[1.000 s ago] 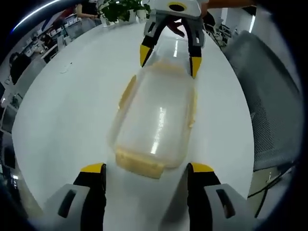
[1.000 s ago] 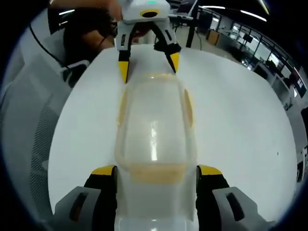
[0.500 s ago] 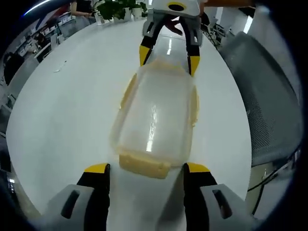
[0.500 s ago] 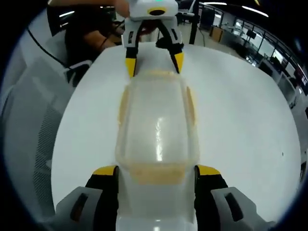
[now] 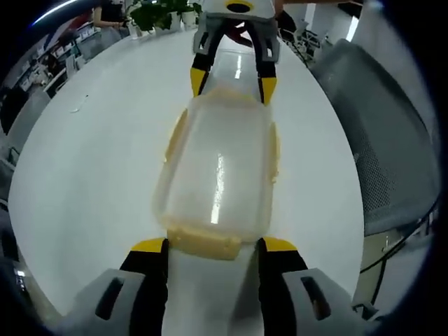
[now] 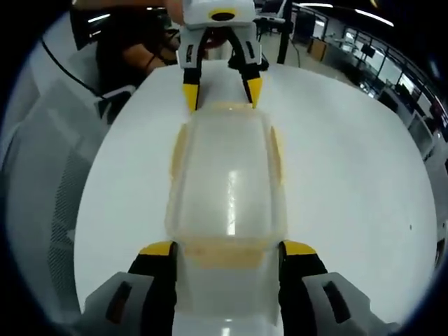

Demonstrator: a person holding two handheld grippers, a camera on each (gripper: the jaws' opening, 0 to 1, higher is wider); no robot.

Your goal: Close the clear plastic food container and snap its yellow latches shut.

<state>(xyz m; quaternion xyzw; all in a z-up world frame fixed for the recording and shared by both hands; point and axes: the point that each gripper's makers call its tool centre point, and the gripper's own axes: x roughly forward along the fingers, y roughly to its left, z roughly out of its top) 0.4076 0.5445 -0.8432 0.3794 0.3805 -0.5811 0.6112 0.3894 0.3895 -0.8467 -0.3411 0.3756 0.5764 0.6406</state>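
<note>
The clear container [image 5: 217,171] lies lid-on in the middle of the white table [image 5: 91,161], its long axis running from one gripper to the other. Since a moment ago, the left gripper [image 5: 212,246] has closed in: its spread jaws now flank the near yellow end latch [image 5: 203,243]. The right gripper [image 6: 227,250] straddles the opposite end, jaws spread.

left gripper [image 5: 212,246]: jaws spread, pointing straight at the right gripper.
right gripper [image 6: 227,250]: jaws spread, facing the left one.
</note>
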